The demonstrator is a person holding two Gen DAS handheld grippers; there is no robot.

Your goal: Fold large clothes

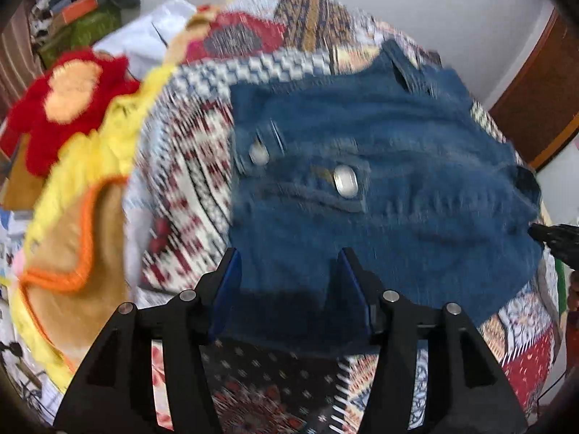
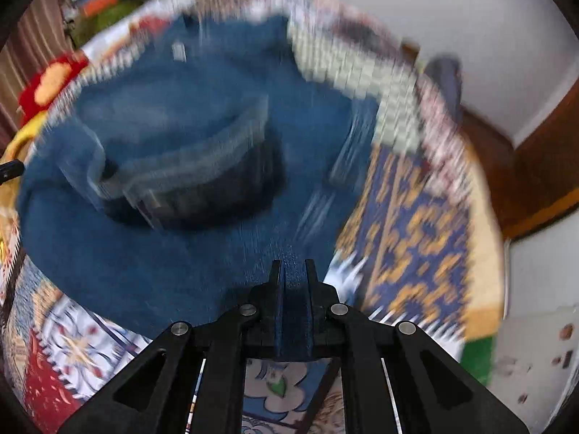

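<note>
A blue denim garment (image 1: 380,188) with metal buttons lies on a patterned patchwork bedspread (image 1: 188,181). My left gripper (image 1: 289,264) is open, its fingers on either side of the denim's near edge, which lies between them. In the right wrist view the same denim (image 2: 173,238) shows its waistband, blurred by motion. My right gripper (image 2: 294,267) is shut on the denim's near edge. The right gripper's tip also shows at the right edge of the left wrist view (image 1: 553,238).
A red and yellow plush toy (image 1: 72,115) lies on the bed's left side. Stacked clothes and boxes (image 1: 79,11) stand at the back left. A wooden door frame (image 1: 535,101) is at the right. A white wall is behind the bed.
</note>
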